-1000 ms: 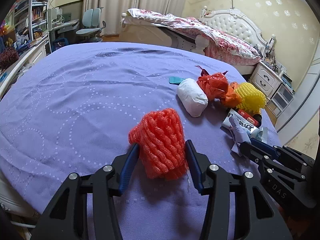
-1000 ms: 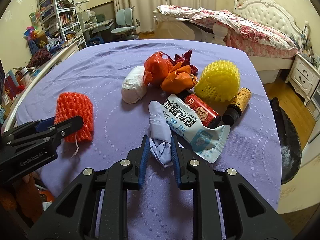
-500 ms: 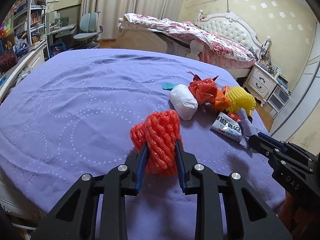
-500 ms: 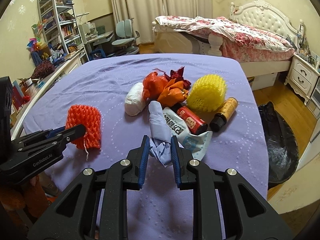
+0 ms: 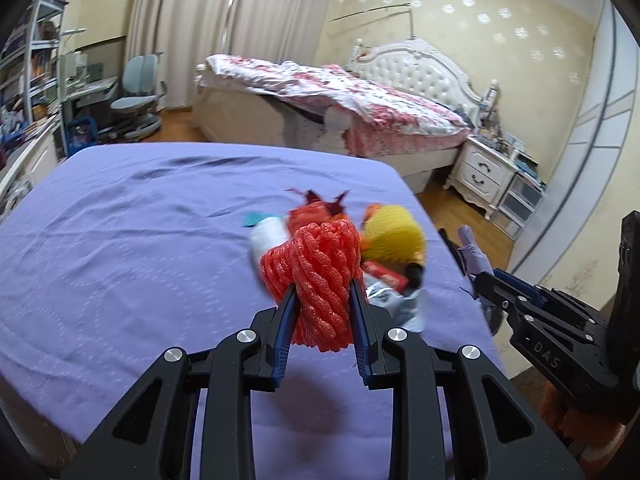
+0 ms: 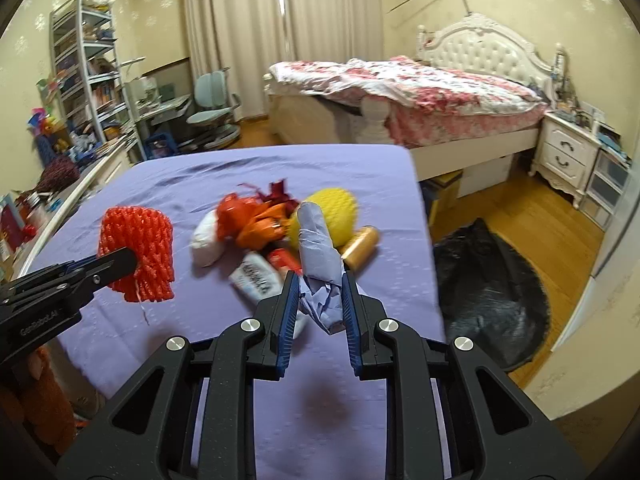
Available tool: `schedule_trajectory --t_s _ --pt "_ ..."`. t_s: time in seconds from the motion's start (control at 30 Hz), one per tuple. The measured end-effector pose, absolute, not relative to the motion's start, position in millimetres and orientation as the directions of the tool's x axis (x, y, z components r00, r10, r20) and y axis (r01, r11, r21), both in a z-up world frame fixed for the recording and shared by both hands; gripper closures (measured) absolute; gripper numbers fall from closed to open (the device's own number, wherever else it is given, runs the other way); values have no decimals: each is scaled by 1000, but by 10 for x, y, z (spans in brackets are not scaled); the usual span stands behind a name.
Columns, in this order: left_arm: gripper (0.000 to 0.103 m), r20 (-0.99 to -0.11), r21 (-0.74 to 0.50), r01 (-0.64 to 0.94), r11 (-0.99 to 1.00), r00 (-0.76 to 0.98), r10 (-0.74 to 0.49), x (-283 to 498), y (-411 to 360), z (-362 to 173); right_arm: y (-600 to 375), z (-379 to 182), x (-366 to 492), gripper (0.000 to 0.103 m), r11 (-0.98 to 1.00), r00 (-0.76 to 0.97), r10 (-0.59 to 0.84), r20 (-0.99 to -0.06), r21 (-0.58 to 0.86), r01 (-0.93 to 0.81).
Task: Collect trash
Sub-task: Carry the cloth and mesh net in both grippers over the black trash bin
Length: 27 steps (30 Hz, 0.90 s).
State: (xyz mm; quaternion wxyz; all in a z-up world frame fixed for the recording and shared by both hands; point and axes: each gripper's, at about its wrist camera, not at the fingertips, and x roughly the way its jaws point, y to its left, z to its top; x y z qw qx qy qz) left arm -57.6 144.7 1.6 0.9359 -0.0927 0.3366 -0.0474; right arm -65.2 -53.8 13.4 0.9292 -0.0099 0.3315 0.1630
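Note:
My left gripper (image 5: 322,296) is shut on a red foam fruit net (image 5: 320,280) and holds it above the purple table (image 5: 120,248); it also shows in the right wrist view (image 6: 138,252). My right gripper (image 6: 320,292) is shut on a crumpled lavender tissue (image 6: 318,248), lifted off the table. On the table lie a yellow foam net (image 6: 332,214), orange plastic bags (image 6: 252,220), a white wad (image 6: 206,240), a snack wrapper (image 6: 256,278), a red can (image 6: 282,258) and a brown bottle (image 6: 360,246).
A black trash bag (image 6: 488,288) lies open on the wooden floor right of the table. A bed (image 6: 420,92) and nightstand (image 6: 568,156) stand behind. Shelves (image 6: 88,80), a desk and chair (image 6: 212,108) are at the left.
Both grippers have risen off the table with their loads. The left jaws closed tightly on the red net. The view has tilted toward the right side, showing the trash bag more.

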Motion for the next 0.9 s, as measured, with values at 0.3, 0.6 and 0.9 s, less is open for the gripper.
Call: schedule_trajectory --t_s 0.3,0.6,0.9 --pt "75 -613 -209 172 963 744 -266 -186 755 15 -1225 98 -405 81 986 770 168 -615 97 -137" --pt "75 -642 -190 261 946 696 -321 222 55 -112 -1887 -118 -133 81 992 768 82 -635 125 -3" --pt "75 -686 -150 297 943 655 -315 582 -418 -320 -2260 -384 111 81 987 745 71 -663 154 44"
